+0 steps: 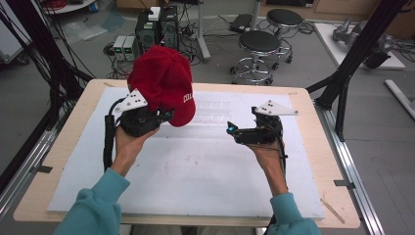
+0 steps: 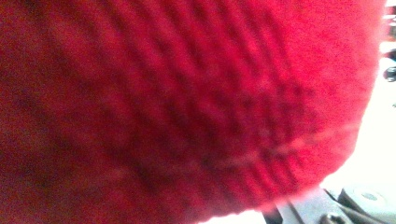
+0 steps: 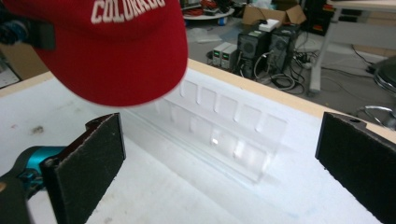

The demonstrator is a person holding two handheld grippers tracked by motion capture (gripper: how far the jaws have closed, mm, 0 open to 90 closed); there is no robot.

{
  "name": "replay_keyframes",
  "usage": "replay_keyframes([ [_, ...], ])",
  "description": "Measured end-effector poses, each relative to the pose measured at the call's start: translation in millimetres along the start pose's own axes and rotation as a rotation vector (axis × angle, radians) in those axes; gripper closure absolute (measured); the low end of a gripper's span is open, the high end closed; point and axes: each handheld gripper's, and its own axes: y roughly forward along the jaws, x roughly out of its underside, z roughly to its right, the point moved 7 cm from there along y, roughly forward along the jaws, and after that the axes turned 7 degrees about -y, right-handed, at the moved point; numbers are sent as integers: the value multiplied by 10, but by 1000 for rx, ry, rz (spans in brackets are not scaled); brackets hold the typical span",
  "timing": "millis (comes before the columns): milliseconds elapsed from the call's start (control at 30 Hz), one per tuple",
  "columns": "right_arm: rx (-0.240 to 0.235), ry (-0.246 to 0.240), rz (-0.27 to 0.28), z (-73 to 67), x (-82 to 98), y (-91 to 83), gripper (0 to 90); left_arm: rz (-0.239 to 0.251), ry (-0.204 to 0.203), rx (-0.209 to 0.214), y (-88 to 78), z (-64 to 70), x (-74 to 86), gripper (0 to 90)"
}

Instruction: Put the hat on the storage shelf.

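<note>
Left tool (image 1: pixel 164 116) clamps red cap (image 1: pixel 164 81) aloft over surface (image 1: pixel 195 166); right tool (image 3: pixel 219 163) gapes wide. Risk: cap slips from thin fabric pinch, drops onto clear rack (image 3: pixel 224 130).

Ahead of the grippers, past the table (image 1: pixel 313 161) with its white mat (image 1: pixel 195 166), grey floor (image 1: pixel 303 68) holds two black stools (image 1: pixel 259 44), two computer towers (image 1: pixel 157 27) and small white boxes (image 1: pixel 125 46) amid tangled cables (image 1: pixel 193 46). A black frame post (image 1: pixel 352 58) slants at the right; more cables hang at the left.
</note>
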Motion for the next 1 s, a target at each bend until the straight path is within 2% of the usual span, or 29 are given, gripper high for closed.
replay_keyframes([
  [167,21,33,-20,90,146,-111,4,-17,51,-55,72,-35,-37,851],
  [233,36,33,-26,118,192,-148,4,-6,58,-70,106,-53,-52,852],
  [333,55,40,-38,167,283,-215,5,-18,78,-96,164,-83,-43,852],
  [367,61,52,-65,190,353,-251,4,-17,81,-102,190,-88,-38,852],
  [433,73,53,-74,210,399,-289,4,-22,84,-118,234,-103,-24,852],
  [500,78,56,-55,214,413,-316,5,-18,82,-125,283,-107,-13,852],
  [633,85,76,-84,249,600,-368,5,-22,97,-150,372,-117,11,852],
  [900,100,104,-88,290,818,-433,5,-40,115,-205,495,-141,55,853],
  [1000,104,116,-90,302,900,-453,4,-34,109,-221,537,-147,63,852],
])
